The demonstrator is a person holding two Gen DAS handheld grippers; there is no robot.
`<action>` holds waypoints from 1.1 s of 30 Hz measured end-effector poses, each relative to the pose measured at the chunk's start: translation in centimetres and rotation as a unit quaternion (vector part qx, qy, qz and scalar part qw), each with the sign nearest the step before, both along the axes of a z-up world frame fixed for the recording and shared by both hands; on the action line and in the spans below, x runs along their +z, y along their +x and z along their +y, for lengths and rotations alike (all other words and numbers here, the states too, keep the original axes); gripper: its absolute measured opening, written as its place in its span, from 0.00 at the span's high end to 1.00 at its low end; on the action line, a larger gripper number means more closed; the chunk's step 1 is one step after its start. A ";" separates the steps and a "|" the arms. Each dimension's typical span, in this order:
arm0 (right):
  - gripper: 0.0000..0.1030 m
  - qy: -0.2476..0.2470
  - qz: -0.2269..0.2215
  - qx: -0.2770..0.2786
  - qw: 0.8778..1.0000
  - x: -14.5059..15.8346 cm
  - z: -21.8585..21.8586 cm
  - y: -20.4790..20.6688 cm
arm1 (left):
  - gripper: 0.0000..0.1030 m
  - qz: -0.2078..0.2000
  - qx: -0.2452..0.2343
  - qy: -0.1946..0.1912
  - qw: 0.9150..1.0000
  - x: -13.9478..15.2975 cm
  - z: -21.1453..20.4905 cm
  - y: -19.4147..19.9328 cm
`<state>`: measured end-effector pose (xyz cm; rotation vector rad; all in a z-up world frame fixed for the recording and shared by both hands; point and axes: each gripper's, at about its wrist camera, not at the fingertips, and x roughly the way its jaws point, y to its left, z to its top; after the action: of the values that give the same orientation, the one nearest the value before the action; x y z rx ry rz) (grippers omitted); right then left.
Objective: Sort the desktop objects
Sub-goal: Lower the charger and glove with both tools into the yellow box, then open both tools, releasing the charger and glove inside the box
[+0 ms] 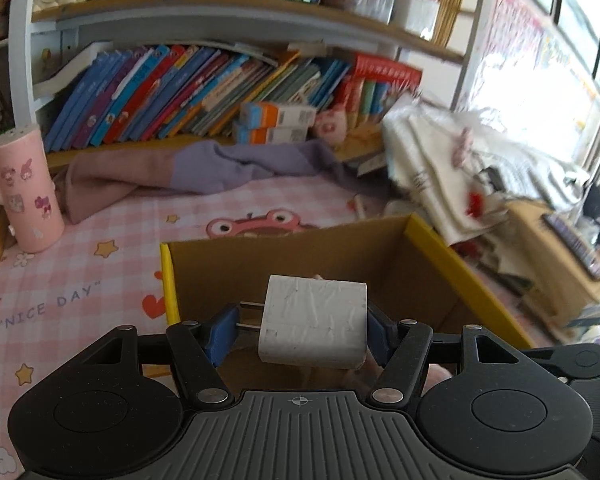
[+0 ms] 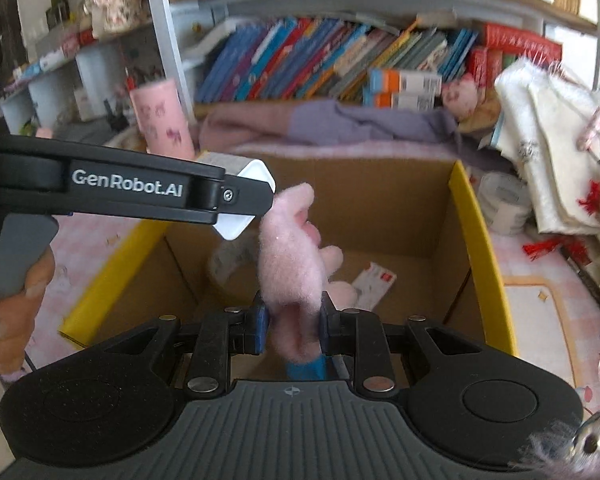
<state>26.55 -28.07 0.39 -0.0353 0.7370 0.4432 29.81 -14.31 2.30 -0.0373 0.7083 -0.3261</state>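
My left gripper [image 1: 298,330] is shut on a white plug charger [image 1: 314,320]; its two metal prongs point at the left blue pad. It hangs over the near part of an open cardboard box with yellow edges [image 1: 428,236]. In the right wrist view, my right gripper [image 2: 293,326] is shut on a fluffy pink plush toy [image 2: 290,256] held above the same box [image 2: 466,216]. The left gripper [image 2: 242,202] reaches in from the left there, with the white charger [image 2: 256,174] between its fingers. A white card [image 2: 374,282] and a pale wrapped item lie on the box floor.
The box stands on a pink checked desk mat [image 1: 100,280]. A pink cylinder with stickers [image 1: 24,192] is at the left, a purple cloth [image 1: 228,164] lies behind, and leaning books [image 1: 204,88] fill the shelf. A pile of white fabric [image 1: 452,160] crowds the right. A hand [image 2: 8,304] grips the left handle.
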 end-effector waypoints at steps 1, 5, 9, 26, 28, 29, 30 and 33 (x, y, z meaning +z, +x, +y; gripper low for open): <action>0.79 -0.001 0.009 0.001 1.000 -0.4 -0.1 0.4 | 0.37 0.004 0.002 0.004 1.000 -0.3 -0.1 0.2; 0.79 -0.004 0.037 0.006 0.999 -1.3 -0.6 1.3 | 0.37 0.018 0.015 0.016 1.000 -1.2 -0.5 0.8; 0.78 -0.010 0.048 0.019 0.999 -1.9 -0.8 2.0 | 0.36 0.018 0.025 0.023 0.999 -1.0 -0.6 1.1; 0.58 0.038 0.046 0.030 0.998 -0.6 -1.4 2.5 | 0.21 -0.054 0.069 0.043 0.995 1.8 -0.7 -0.9; 0.56 0.047 0.036 0.030 0.998 0.1 -1.5 2.4 | 0.21 -0.058 0.077 0.041 0.994 2.4 -0.4 -1.4; 0.56 0.049 0.030 0.030 0.998 0.4 -1.5 2.3 | 0.21 -0.060 0.082 0.039 0.994 2.6 -0.2 -1.7; 0.55 0.050 0.025 0.030 0.998 0.6 -1.5 2.2 | 0.21 -0.061 0.086 0.037 0.994 2.8 -0.1 -2.1; 0.54 0.049 0.004 0.031 0.998 1.3 -1.4 1.5 | 0.21 -0.068 0.097 0.031 0.992 3.5 0.5 -3.3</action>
<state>28.06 -29.51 1.74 0.0359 0.7232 0.5383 26.51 -13.86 5.83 -0.0250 0.5746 -0.1185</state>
